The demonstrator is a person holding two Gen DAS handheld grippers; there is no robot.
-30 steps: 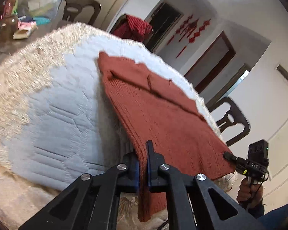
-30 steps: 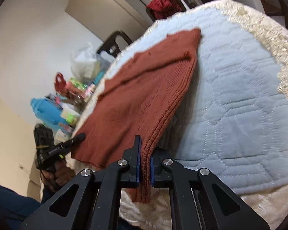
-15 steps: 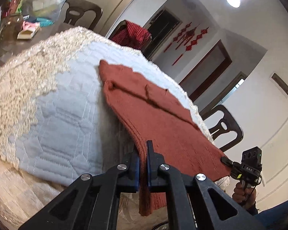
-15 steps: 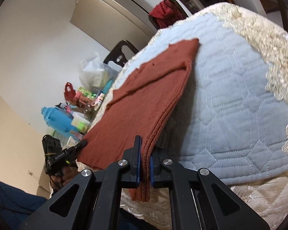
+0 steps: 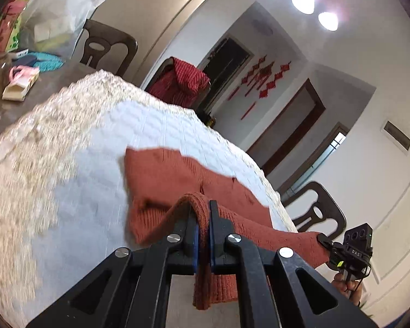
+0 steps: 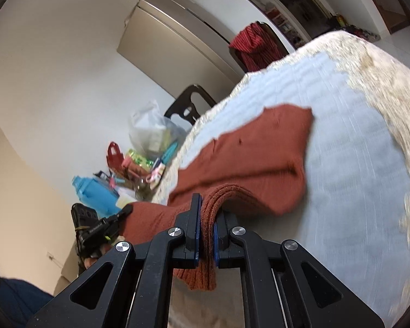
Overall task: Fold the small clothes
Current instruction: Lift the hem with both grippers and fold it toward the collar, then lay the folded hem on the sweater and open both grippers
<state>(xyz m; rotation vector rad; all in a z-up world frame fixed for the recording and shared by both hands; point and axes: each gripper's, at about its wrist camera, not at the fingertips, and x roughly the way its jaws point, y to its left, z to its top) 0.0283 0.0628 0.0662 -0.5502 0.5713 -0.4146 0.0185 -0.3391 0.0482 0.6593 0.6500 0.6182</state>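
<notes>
A rust-red knitted garment point(image 5: 166, 175) lies on the pale blue quilted table cover point(image 5: 76, 180). My left gripper point(image 5: 202, 218) is shut on its near left corner, and the knit bulges up over the fingertips. The other near corner is pinched by my right gripper point(image 6: 206, 216), shut on the thick ribbed edge. Both corners are lifted off the table and the near edge arches over the far part of the garment point(image 6: 262, 147). In the left wrist view the right gripper point(image 5: 324, 239) shows at the right, clamped on the garment. In the right wrist view the left gripper point(image 6: 123, 210) shows at the left.
The cover has a cream fringed border point(image 5: 19, 150). Dark chairs point(image 5: 106, 46) stand around the table, one draped with a red striped cloth point(image 5: 183, 82). Bags, a blue bottle point(image 6: 95, 194) and small items point(image 6: 139, 161) clutter the table's far left side.
Both grippers have risen and moved forward over the table, carrying the garment's near edge up and over its far half. The visible flat part of the garment has shortened.
</notes>
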